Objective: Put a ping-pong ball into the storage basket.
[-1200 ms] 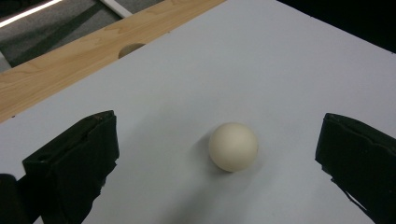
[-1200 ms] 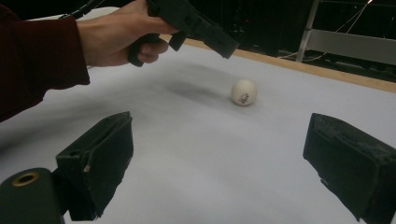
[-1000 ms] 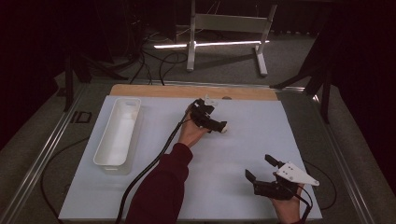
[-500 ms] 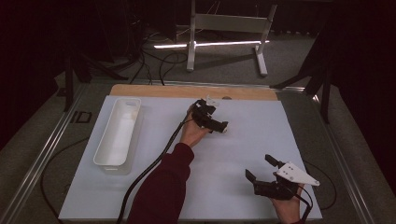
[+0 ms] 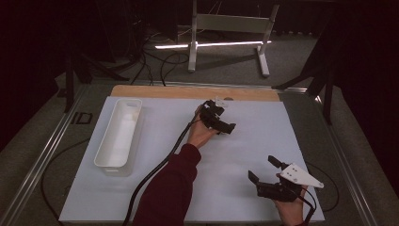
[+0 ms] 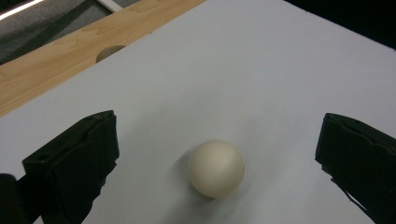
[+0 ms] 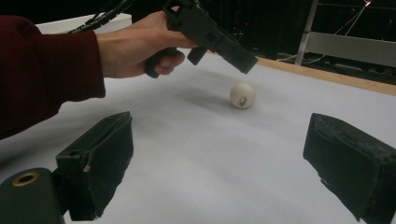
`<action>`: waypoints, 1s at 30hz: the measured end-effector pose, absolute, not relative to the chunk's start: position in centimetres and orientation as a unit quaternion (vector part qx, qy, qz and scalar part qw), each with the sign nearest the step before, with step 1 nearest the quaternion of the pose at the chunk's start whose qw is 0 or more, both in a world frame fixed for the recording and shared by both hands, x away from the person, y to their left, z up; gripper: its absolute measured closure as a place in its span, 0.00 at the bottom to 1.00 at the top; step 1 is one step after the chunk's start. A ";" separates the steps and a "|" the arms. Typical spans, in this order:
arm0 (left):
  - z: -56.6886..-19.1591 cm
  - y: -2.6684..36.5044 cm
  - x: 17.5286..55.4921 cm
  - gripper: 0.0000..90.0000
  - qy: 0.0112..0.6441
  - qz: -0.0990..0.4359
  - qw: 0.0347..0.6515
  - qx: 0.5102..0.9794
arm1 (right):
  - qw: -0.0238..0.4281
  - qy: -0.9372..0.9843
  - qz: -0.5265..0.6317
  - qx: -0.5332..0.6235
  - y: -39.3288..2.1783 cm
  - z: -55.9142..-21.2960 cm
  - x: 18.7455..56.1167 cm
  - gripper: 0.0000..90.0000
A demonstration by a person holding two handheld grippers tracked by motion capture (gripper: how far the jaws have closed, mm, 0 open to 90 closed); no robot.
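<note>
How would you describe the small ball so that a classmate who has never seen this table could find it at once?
Start at the large white sheet covering the table and go to its far edge, where a light wooden strip runs. Just short of that strip, under the open left tongs, lies the small cream-white round ball. It is the only round loose object there; the long white plastic tray stands far off to its left.

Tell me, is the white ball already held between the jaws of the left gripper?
No, the white ball lies free on the white sheet, with clear gaps to both open jaws.
</note>
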State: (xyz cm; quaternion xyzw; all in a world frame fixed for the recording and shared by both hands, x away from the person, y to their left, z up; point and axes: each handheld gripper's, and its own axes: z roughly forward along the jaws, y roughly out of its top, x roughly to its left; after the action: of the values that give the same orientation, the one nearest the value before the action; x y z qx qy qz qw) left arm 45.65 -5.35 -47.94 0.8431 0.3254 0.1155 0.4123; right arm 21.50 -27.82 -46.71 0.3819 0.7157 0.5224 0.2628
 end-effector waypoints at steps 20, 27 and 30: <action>-49.5 -6.3 46.3 0.01 0.342 0.093 0.386 0.852 | 0.262 0.715 0.523 0.381 -27.7 -46.7 21.5 0.09; -50.4 -6.4 46.6 0.06 0.356 0.087 0.362 0.857 | 0.262 0.715 0.524 0.382 -27.7 -46.7 21.5 0.09; -50.6 -6.6 46.6 0.08 0.357 0.085 0.356 0.859 | 0.262 0.715 0.524 0.382 -27.7 -46.7 21.5 0.09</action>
State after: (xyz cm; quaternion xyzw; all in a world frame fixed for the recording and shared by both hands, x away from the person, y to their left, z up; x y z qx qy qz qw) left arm 46.57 -6.58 -50.61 0.8593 0.3574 0.0848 0.3558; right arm 21.53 -27.74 -46.74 0.3822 0.7149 0.5235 0.2620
